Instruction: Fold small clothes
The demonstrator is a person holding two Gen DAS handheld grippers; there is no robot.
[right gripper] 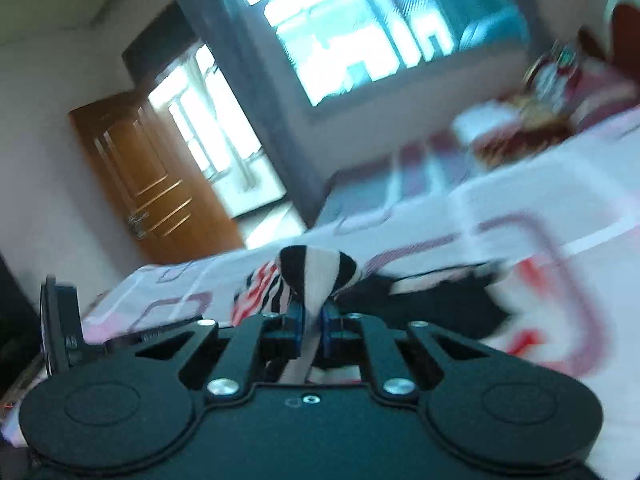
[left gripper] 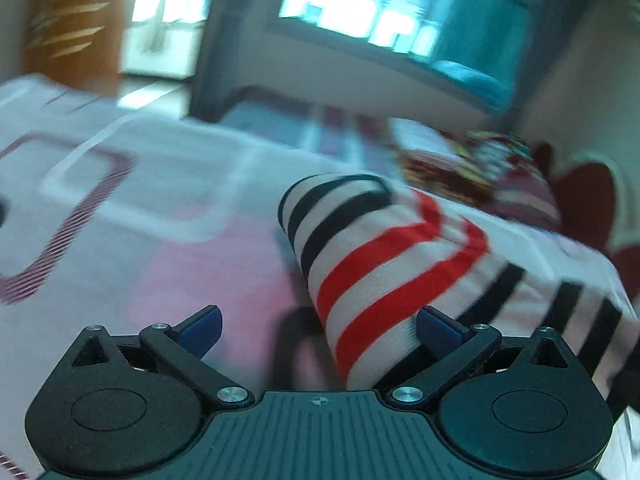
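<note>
A small striped garment (left gripper: 384,256), white with black and red bands, lies on the bed and rises in a fold right in front of my left gripper (left gripper: 318,326). The left gripper is open, its blue pads (left gripper: 204,330) spread wide, and the fold sits between them near the right pad. My right gripper (right gripper: 312,324) is shut on a bunched edge of the same striped garment (right gripper: 316,276), held just above the bed. The rest of the cloth trails blurred to the right.
The bedsheet (left gripper: 132,216) is white and pink with dark red looped patterns. Colourful pillows or bedding (left gripper: 500,168) lie at the far end. A wooden door (right gripper: 152,188) and a window (right gripper: 360,28) stand beyond the bed.
</note>
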